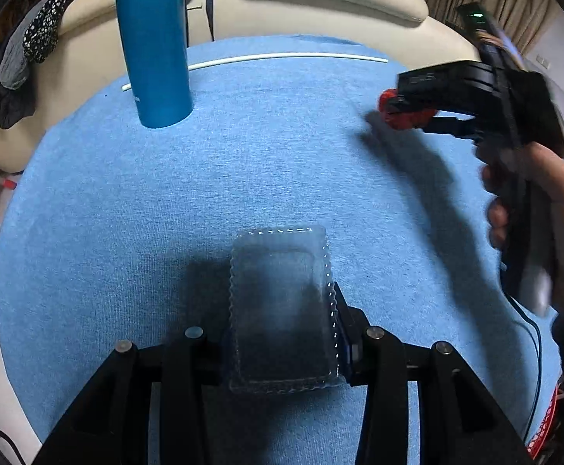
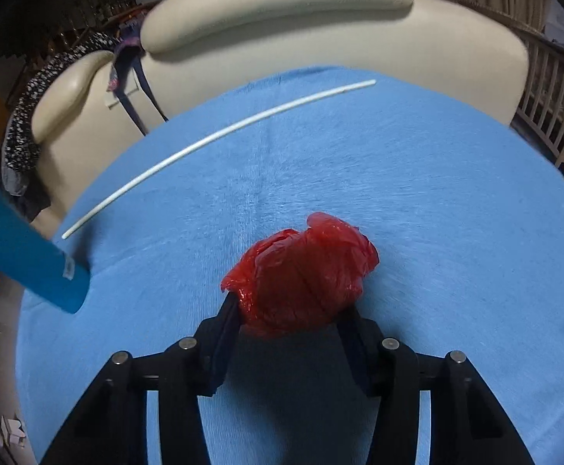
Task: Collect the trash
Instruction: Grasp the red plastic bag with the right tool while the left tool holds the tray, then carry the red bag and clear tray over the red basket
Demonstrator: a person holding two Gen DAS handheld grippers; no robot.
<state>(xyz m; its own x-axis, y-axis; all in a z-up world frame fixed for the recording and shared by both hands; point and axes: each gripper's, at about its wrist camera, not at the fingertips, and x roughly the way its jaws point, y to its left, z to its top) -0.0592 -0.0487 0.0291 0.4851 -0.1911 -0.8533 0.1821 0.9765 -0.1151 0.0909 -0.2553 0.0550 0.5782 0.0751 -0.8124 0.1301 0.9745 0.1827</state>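
My left gripper [image 1: 282, 333] is shut on a clear plastic tray [image 1: 282, 302] with a scalloped rim, held just above the blue cloth [image 1: 165, 201]. My right gripper [image 2: 293, 310] is shut on a crumpled red plastic bag [image 2: 301, 271] above the cloth [image 2: 437, 193]. In the left wrist view the right gripper [image 1: 402, 110] shows at the right with the red bag [image 1: 406, 114] in its tips, held by a hand [image 1: 541, 209]. A long white stick [image 2: 212, 139] lies across the far side of the cloth; it also shows in the left wrist view [image 1: 289, 56].
A tall blue bottle [image 1: 154, 46] stands at the far left of the cloth; it shows at the left edge of the right wrist view [image 2: 22, 259]. A cream sofa [image 2: 282, 11] with dark clothes [image 1: 22, 58] draped on it runs behind the table.
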